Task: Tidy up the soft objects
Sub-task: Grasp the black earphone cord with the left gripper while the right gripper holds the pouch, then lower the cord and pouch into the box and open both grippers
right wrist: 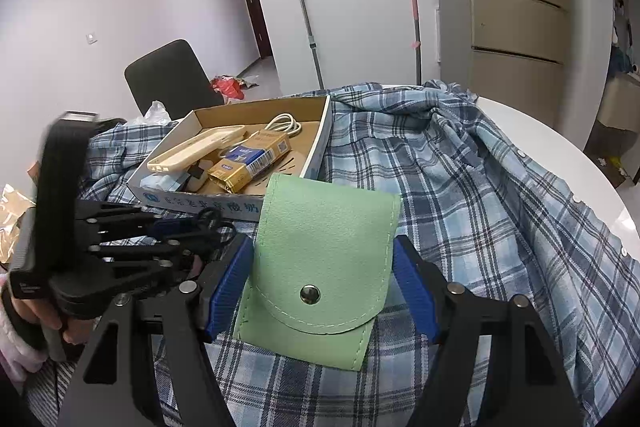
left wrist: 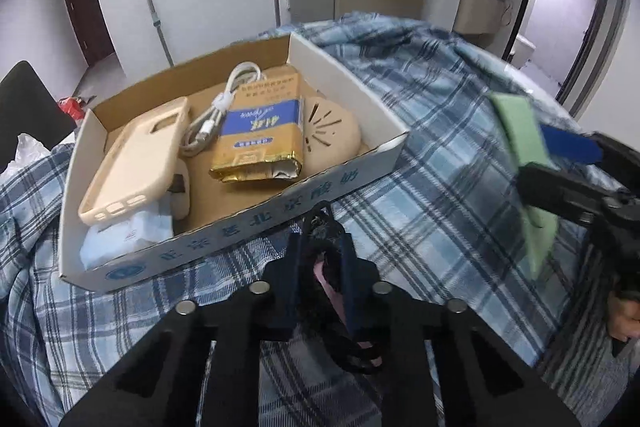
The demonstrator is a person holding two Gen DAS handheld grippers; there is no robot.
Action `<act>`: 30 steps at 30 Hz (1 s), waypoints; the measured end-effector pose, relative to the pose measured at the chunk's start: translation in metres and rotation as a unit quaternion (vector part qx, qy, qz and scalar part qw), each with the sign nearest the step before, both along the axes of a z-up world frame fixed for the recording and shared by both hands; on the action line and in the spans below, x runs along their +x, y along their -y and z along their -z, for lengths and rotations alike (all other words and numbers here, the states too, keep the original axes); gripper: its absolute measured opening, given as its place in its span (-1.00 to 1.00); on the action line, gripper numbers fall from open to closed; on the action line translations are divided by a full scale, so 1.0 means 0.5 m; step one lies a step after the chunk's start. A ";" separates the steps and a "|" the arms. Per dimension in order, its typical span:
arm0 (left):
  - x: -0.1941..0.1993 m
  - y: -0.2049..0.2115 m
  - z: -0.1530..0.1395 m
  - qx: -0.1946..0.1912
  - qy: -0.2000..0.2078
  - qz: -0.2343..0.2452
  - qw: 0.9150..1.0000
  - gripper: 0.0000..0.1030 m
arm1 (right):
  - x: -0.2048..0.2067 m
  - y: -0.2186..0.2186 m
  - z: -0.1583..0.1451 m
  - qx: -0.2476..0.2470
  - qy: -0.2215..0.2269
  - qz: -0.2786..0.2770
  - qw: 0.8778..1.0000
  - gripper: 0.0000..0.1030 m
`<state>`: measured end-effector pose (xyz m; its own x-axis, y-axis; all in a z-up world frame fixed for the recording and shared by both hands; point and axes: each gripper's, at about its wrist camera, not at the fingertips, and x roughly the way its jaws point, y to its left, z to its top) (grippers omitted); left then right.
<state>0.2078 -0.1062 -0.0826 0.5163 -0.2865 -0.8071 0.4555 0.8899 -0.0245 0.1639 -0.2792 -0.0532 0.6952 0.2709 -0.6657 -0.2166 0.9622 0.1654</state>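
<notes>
A shallow cardboard box [left wrist: 344, 171] [right wrist: 316, 143] sits on a blue plaid shirt [left wrist: 432, 131] [right wrist: 480, 195] spread over a round white table. It holds a cream phone case [left wrist: 136, 163], a white cable [left wrist: 216, 119], a gold and blue packet [left wrist: 260, 131], a tan disc [left wrist: 332, 131] and a tissue pack [left wrist: 120, 239]. My left gripper [left wrist: 320, 239] [right wrist: 208, 227] is shut on a dark fuzzy thing with pink in it [left wrist: 328, 267], just in front of the box. My right gripper [right wrist: 324, 267] [left wrist: 560, 155] is shut on a green snap pouch [right wrist: 320, 259] [left wrist: 520, 147], right of the box.
A dark chair [right wrist: 168, 79] stands behind the table at the left. Two mop handles [right wrist: 306, 19] lean on the wall behind. A tall beige cabinet [right wrist: 516, 7] stands at the back right. The bare table rim [right wrist: 580, 155] shows at the right.
</notes>
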 end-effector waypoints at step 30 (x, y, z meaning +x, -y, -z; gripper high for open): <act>-0.244 -0.144 -0.166 -0.093 0.284 -0.061 0.952 -0.73 | -0.068 -0.036 -0.062 -0.027 0.115 -0.023 0.993 0.36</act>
